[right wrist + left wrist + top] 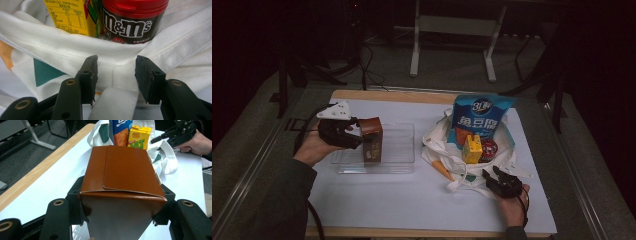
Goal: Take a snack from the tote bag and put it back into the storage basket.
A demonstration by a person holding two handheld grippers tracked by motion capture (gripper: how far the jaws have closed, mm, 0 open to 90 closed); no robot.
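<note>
In the high view, the left gripper [357,134] sat at centre left of the frame, its jaws clamped on the two sides of a brown carton [372,139]. The carton stood upright over the left part of a clear plastic tray [399,150] lying on the white table top [402,200]; whether it rested on the tray floor or hung just above it could not be told. In the left gripper view the brown carton [125,172] took up the middle of the frame, with a black pad pressed against each of its sides.

The right gripper [492,175] lay at lower right of the high view, at the near edge of a white tote bag [439,145]. In the right gripper view its jaws stood apart, one on each side of the white strap [113,105] where it joined the bag's hem [62,53]; the pads did not press on the cloth.

Inside the bag, right of centre in the high view, stood a blue snack packet [479,117], a yellow drink carton [472,149] and, just beside it, a red-lidded M&M's tub [488,149]. The right gripper view showed the yellow carton [67,15] and the M&M's tub [130,21] side by side, just behind the hem at the top of the frame.
</note>
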